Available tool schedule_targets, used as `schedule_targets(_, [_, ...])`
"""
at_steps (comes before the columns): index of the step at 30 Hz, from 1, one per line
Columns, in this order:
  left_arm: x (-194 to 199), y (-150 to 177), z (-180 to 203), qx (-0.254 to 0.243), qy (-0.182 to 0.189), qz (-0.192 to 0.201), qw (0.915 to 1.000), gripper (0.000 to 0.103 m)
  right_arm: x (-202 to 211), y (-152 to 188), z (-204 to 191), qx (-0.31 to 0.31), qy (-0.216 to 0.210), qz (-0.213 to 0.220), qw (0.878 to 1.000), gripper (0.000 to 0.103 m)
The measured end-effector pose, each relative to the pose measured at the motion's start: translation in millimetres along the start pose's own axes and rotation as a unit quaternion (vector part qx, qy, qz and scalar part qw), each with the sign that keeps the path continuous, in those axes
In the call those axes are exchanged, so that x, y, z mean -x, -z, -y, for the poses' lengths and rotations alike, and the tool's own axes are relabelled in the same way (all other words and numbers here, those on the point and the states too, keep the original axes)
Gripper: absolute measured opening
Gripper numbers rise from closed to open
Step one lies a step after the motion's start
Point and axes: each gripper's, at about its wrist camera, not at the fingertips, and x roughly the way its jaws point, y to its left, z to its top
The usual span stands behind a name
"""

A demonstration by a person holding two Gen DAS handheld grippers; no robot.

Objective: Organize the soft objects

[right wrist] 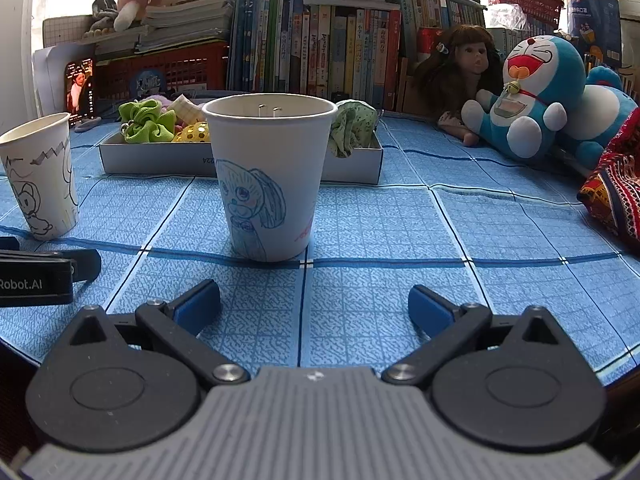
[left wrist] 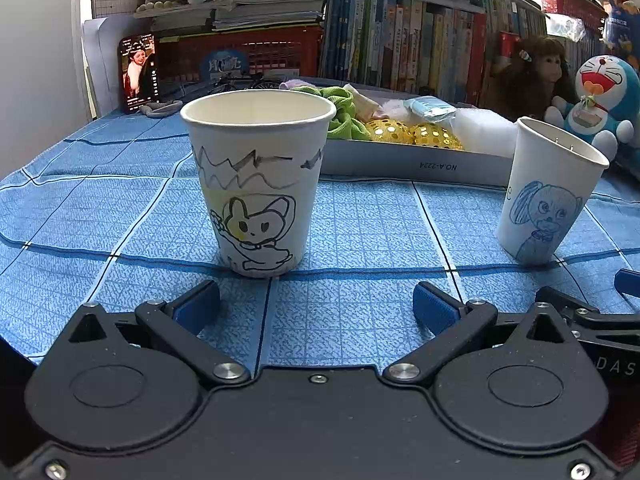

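Both tongs, left tongs (left wrist: 316, 300) and right tongs (right wrist: 314, 300), are gaping wide and empty before the shallow box (right wrist: 352, 160), risking toppling the light paper cups (right wrist: 270, 176) when reaching past.

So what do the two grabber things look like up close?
Each hand-held gripper has black linkage arms with silver rivets, round black discs at the base and two fingers with blue pads. The left hand-held gripper has a smooth black body. The right hand-held gripper has a ribbed grey body. The left one's side, seen from the right camera, carries white "Robot.AI" lettering.
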Motion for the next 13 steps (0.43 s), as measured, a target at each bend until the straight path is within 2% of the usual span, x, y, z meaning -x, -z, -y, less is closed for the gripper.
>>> schedule_targets(13, [1.2,-0.2,-1.7,-0.001,-0.005,0.003,1.0000,0.103,0.6,-1.8,1.0,0.001,-0.005,-0.007,1.000,0.103])
